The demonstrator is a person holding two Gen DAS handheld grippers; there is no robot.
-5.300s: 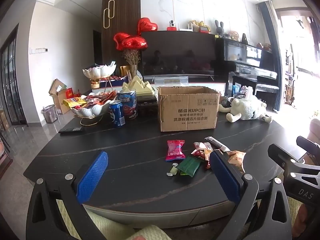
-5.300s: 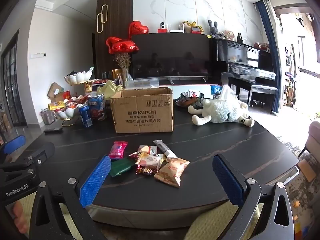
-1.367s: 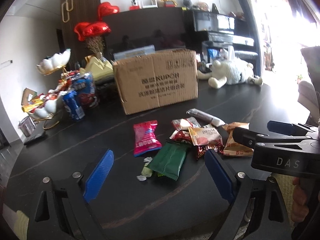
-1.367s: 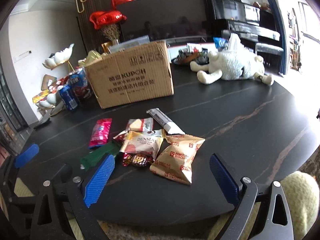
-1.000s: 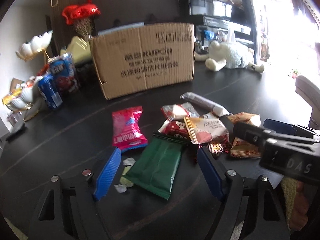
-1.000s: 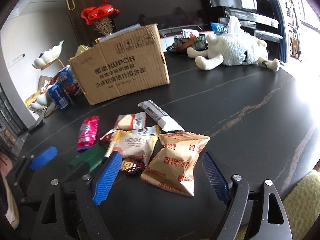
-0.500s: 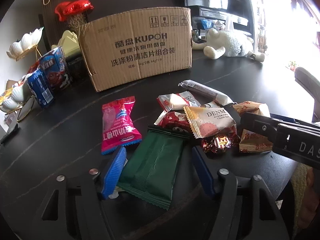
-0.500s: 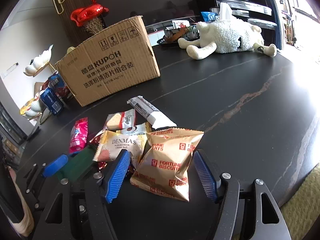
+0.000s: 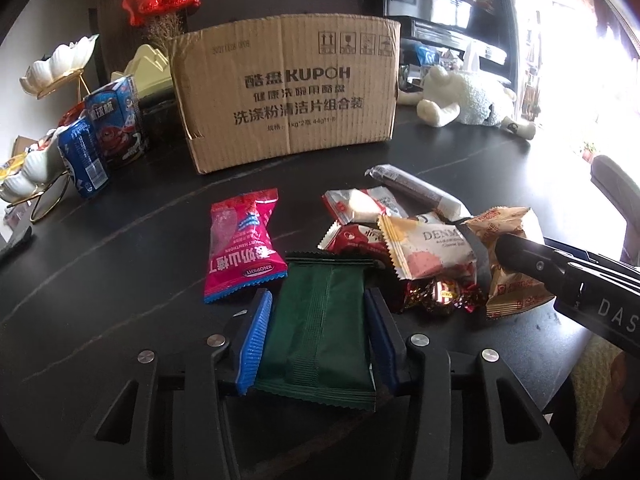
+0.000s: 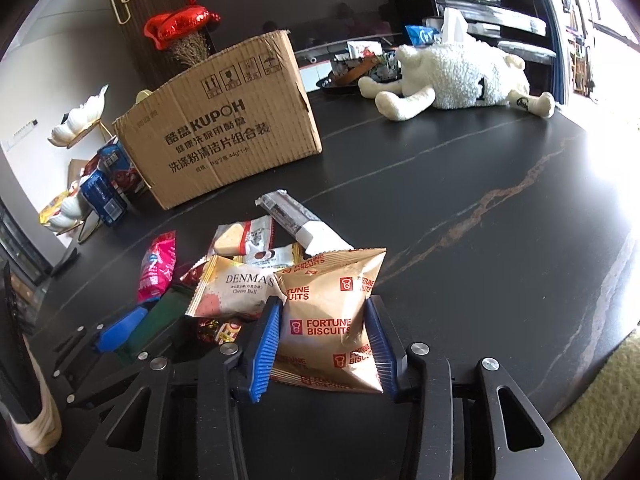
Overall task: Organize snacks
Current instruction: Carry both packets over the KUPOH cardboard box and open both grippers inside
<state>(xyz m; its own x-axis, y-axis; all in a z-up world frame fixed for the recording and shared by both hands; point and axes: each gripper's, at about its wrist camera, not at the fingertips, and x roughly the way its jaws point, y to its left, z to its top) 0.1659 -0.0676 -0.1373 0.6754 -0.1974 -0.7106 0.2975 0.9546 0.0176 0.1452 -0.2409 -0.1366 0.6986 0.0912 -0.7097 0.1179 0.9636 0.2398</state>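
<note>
Several snack packets lie in a heap on the black table (image 10: 500,184) in front of an open cardboard box (image 9: 286,92). My left gripper (image 9: 316,316) has its blue pads against both sides of a dark green packet (image 9: 320,328) that lies on the table. My right gripper (image 10: 322,328) has its pads against both sides of a tan Fortune Biscuits bag (image 10: 330,316). Between them lie a Denmas cheese ball packet (image 10: 232,288), a pink hawthorn packet (image 9: 242,248), a foil candy (image 9: 438,292) and a long dark bar (image 10: 296,220).
A plush sheep (image 10: 460,76) lies at the back right of the table. Blue snack cans (image 9: 100,136) and white shell-shaped dishes (image 9: 60,60) stand at the left. Red heart balloons (image 10: 180,24) and a television are behind the box. The table's right half is bare.
Both grippers came forward and down to the heap and closed in: the left one onto the green packet, the right one onto the Fortune Biscuits bag.
</note>
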